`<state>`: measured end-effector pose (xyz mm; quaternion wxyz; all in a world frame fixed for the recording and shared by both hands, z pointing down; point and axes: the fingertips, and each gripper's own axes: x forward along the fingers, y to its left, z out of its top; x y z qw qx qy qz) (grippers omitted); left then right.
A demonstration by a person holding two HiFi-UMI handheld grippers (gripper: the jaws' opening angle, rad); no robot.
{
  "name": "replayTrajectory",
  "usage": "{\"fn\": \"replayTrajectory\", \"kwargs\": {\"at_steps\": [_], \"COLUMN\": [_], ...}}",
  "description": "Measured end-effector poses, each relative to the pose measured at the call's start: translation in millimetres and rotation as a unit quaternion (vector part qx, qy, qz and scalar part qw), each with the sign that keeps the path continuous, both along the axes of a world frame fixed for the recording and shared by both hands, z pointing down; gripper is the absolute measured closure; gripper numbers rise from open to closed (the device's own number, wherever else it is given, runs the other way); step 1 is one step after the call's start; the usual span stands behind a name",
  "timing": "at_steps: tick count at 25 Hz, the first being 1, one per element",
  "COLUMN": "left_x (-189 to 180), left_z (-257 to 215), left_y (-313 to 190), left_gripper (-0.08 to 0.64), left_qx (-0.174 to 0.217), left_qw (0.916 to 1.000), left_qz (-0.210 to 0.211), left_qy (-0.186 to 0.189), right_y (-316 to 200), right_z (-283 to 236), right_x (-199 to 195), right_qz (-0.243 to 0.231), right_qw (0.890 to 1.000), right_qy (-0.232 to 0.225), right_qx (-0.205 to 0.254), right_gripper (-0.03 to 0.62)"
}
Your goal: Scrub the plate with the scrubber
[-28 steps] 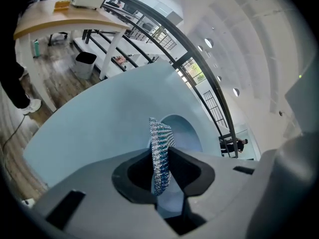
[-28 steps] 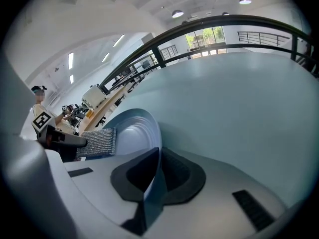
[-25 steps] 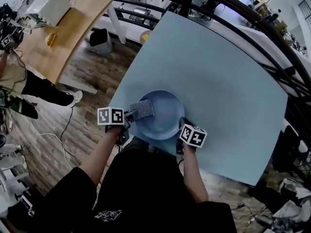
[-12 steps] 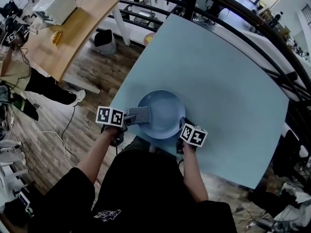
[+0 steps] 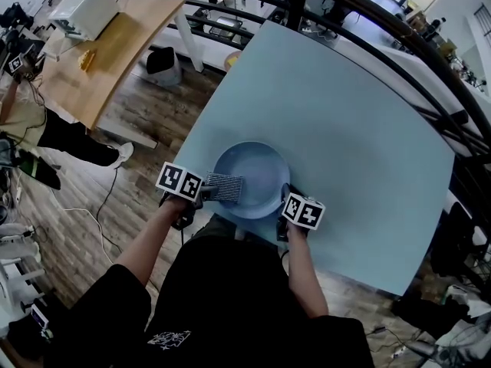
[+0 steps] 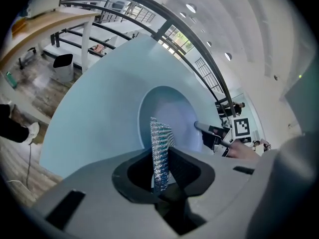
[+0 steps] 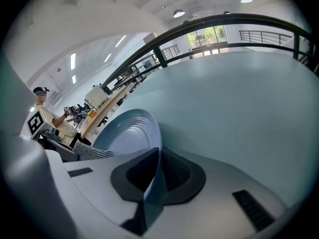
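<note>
On pale blue tabletop [image 5: 345, 113], right gripper [image 5: 285, 199] clamped on round blue plate [image 5: 257, 167] at 4 o'clock rim, left gripper [image 5: 202, 192] clenching silver mesh scrubber [image 5: 222, 187] over 9 o'clock rim, long axis toward 3 o'clock.

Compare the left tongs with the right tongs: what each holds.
The left tongs clamp the grey mesh scrubber; the right tongs clamp the thin rim of the blue plate. The left tongs sit at the plate's left side, the right tongs at its near-right edge. Both are shut on something.
</note>
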<state>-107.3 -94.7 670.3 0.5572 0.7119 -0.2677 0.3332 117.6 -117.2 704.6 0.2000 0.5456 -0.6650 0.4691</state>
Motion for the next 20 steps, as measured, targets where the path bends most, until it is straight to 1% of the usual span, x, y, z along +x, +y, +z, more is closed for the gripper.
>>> {"fn": "replayTrajectory", "kwargs": {"at_steps": [10,20], "left_x": [39.3,72.8], "left_z": [6.2,9.8], "left_y": [17.3,8.7], "left_gripper": [0.476,0.476], "left_qx": [-0.016,-0.014], "left_qw": [0.9993,0.9987], "left_qz": [0.023,0.03], "left_qy": [0.025,0.039], "right_y": [-2.1,-2.3], "right_z": [-0.1,0.8], "right_x": [-0.7,-0.1], "right_qz": [0.011,0.023], "right_qw": [1.0,1.0], "right_qy": [0.005,0.011], "right_qx": [0.003,0.008], "right_gripper": [0.574,0.575]}}
